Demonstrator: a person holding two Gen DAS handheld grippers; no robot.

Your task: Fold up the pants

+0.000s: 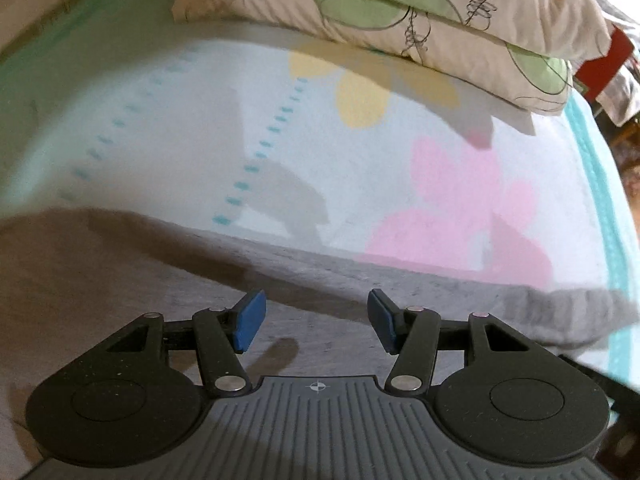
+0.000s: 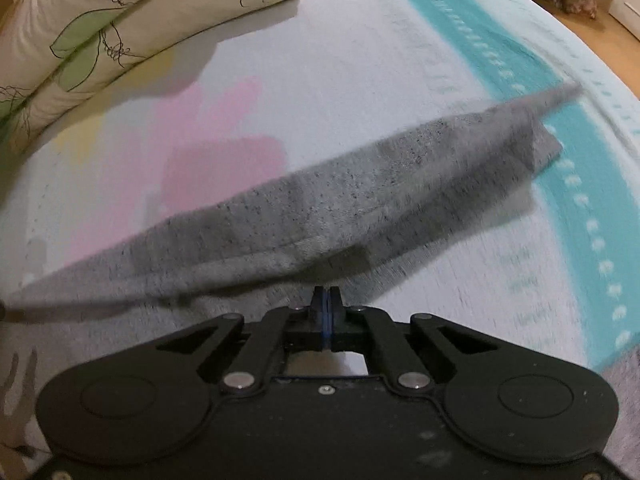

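The right gripper [image 2: 327, 300] has its jaws pressed together on an edge of the grey pants [image 2: 320, 208], lifting a leg off the bedspread [image 2: 360, 60], probably to carry it over as a fold. The left gripper [image 1: 316, 322] hovers with jaws apart above the pants' near part, which lies flat, apparently ready to pin or grasp it.

A pale blanket [image 1: 200, 128] covers the bed, printed with yellow [image 1: 360, 96] and pink patches [image 1: 460, 208], dashed teal lines [image 1: 260, 152] and a broad teal stripe [image 2: 532, 92] along one side. Two stacked cream pillows [image 1: 400, 4] with green leaf shapes and black line drawings lie at its far end. Past the blanket's edge, something red [image 1: 604, 64] shows, too blurred to identify.
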